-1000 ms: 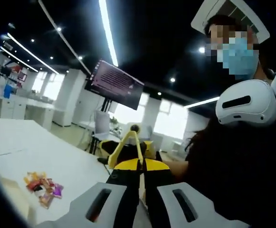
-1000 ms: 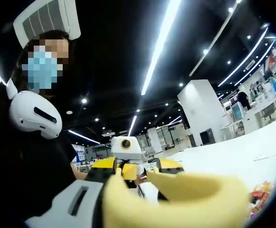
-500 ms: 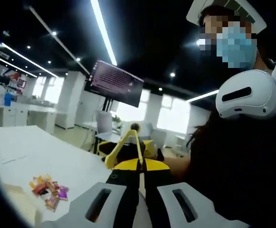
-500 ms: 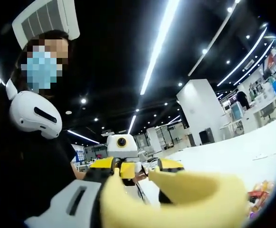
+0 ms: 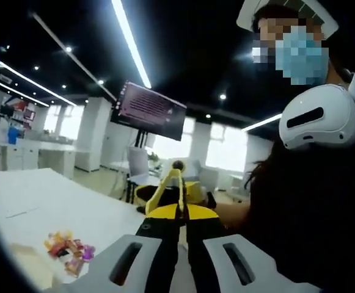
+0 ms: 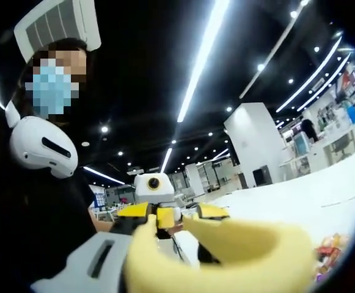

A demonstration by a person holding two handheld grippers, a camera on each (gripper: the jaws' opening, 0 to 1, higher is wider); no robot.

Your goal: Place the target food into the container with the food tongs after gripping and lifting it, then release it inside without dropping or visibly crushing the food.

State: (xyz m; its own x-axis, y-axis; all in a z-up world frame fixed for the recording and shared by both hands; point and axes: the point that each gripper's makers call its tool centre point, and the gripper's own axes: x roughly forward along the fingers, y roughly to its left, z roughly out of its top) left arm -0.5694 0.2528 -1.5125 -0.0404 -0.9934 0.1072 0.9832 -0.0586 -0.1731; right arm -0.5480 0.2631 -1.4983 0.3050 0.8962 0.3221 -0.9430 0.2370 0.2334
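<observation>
**Tongs readied, sweets untouched**

The sweets point(image 5: 67, 257) lay on the table point(image 5: 55, 207), no container visible. Yellow tongs point(image 6: 226, 259) sat in the right gripper point(image 6: 183, 268), their tips unseen, so spread or pressed I couldn't tell. Next would be lowering toward the pile. Since a second before, both views had swung slightly.

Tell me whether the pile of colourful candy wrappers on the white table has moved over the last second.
Cannot tell. The pile of colourful candy wrappers sits further right in the left gripper view, but the wall screen and white table shifted too, so the camera moved.
</observation>
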